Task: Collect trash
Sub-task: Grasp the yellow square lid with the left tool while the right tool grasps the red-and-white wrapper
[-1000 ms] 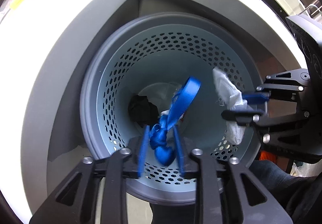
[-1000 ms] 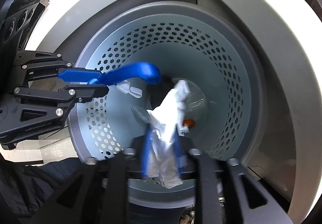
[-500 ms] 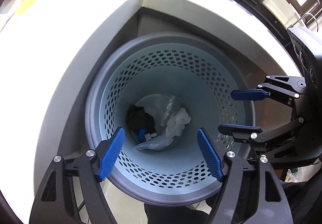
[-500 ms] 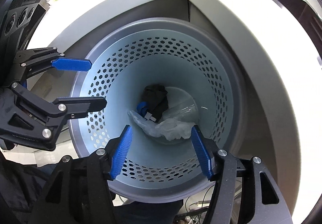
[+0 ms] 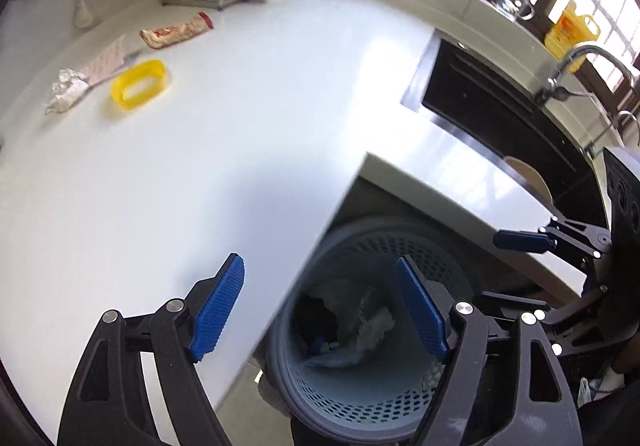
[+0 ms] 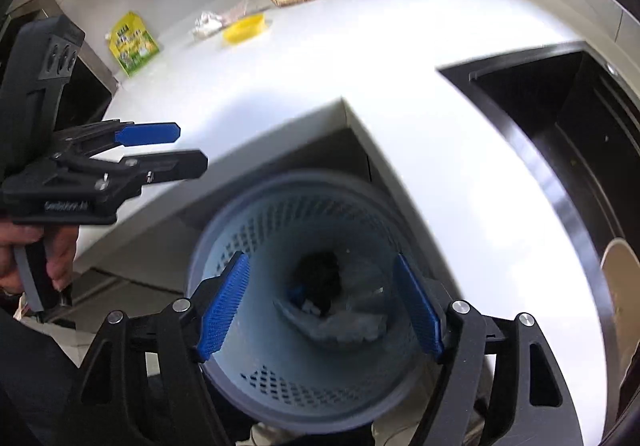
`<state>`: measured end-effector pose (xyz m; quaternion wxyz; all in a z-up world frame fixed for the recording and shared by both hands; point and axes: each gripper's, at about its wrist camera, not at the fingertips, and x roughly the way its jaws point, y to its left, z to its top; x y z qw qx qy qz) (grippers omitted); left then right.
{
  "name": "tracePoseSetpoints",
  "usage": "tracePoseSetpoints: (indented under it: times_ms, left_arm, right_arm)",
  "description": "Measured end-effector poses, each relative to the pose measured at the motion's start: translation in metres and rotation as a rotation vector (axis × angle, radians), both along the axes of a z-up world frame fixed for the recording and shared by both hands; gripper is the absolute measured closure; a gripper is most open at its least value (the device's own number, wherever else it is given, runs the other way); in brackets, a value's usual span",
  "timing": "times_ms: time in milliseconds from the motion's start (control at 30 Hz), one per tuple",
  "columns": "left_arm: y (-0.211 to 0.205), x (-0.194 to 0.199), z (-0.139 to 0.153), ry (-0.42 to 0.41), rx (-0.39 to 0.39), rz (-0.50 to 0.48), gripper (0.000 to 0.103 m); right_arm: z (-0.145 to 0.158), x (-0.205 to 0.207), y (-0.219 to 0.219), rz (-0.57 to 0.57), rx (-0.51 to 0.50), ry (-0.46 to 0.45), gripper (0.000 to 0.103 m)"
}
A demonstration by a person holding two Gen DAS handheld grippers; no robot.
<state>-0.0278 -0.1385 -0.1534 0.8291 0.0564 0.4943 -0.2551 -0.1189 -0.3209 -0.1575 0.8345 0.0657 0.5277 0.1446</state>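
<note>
White worktop (image 5: 248, 117), perforated bin (image 6: 304, 378) below its near edge. Both claws, left claw (image 5: 320, 310) and right claw (image 6: 320, 306), just opened wide, empty; drop done. Next: far-left yellow ring (image 5: 138, 83), wrappers (image 5: 176, 31).

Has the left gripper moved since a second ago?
Yes. The left gripper has pulled up and back from the perforated bin, which now looks smaller; its jaws have just been opening, nothing between them.

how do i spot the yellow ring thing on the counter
Look to the far side of the white counter, near the wall. A small cluster of litter lies there; the yellow ring is its nearest piece, an open plastic oval beside a crumpled wrapper.
</note>
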Motion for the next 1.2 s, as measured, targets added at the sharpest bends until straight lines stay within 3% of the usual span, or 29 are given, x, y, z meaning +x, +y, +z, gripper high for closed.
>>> tracePoseSetpoints:
  times_ms: [167,467,867,933,1100,1200]
  left_arm:
    - [0.023,0.050,0.016,-0.091,0.055,0.133,0.017]
    - [0.052,0.149,0.019,-0.119,0.087,0.307,0.013]
    - [0.061,0.228,-0.029,-0.067,0.190,0.404,0.012]
    - [0.061,0.234,-0.033,-0.066,0.201,0.405,0.013]
    - [0.064,0.238,-0.034,-0.066,0.162,0.389,0.031]
    - [0.065,0.236,-0.032,-0.065,0.147,0.383,0.035]
  right_arm:
    - [0.018,0.033,0.003,0.002,0.006,-0.061,0.029]
    - [0.040,0.117,0.020,0.056,-0.019,-0.151,0.028]
    - [0.052,0.231,0.040,0.107,-0.054,-0.210,0.028]
    - [0.048,0.256,0.046,0.123,-0.060,-0.202,0.027]
    - [0.043,0.311,0.066,0.204,-0.100,-0.223,0.027]
    - [0.034,0.345,0.079,0.249,-0.094,-0.213,0.027]
